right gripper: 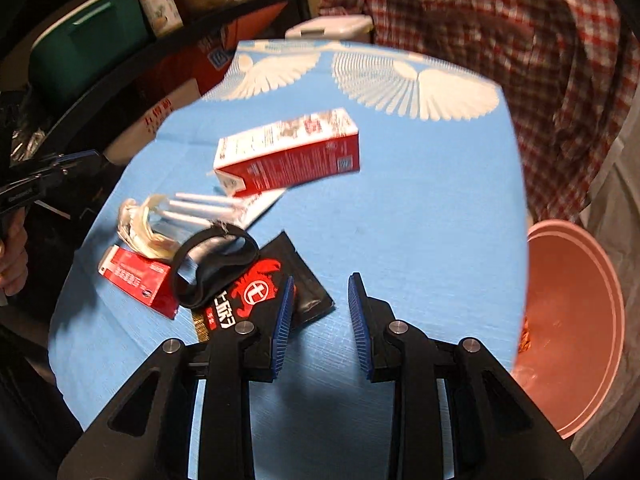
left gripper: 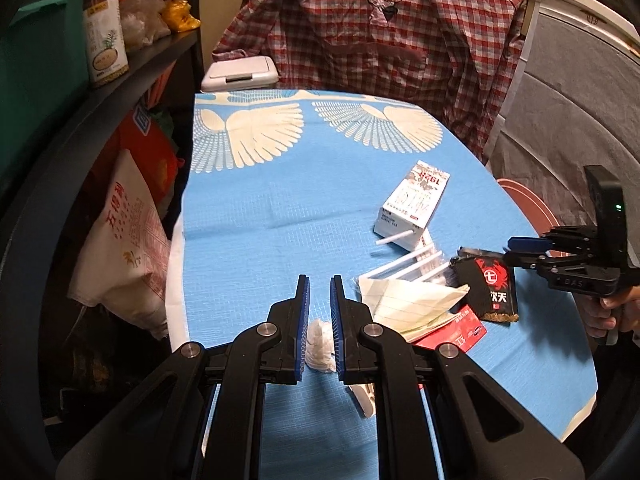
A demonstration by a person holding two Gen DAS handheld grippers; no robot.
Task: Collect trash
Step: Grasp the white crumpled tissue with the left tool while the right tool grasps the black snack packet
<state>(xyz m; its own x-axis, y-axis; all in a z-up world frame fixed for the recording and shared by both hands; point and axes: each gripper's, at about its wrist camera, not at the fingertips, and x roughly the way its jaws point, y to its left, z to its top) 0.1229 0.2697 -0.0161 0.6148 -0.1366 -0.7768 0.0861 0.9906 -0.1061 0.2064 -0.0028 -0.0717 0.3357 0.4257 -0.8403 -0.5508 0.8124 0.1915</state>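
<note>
My left gripper [left gripper: 319,280] is shut on a crumpled white tissue [left gripper: 320,346], held between its blue pads low over the blue tablecloth [left gripper: 260,208]. My right gripper [right gripper: 320,280] is open and empty, just right of a black and red snack packet [right gripper: 256,292]; it also shows in the left wrist view [left gripper: 510,250] beside that packet [left gripper: 490,288]. A milk carton [right gripper: 288,152] lies on its side mid-table. White straws in wrapper [right gripper: 200,208], a pale paper bag [left gripper: 408,300] and a small red box [right gripper: 136,276] lie in a pile by the packet.
A pink bin [right gripper: 572,320] stands off the table's right edge. A plaid shirt [left gripper: 380,32] hangs behind the table. Shelves with a jar [left gripper: 105,36] and bags stand to the left. A white lidded bin [left gripper: 240,74] sits beyond the far edge.
</note>
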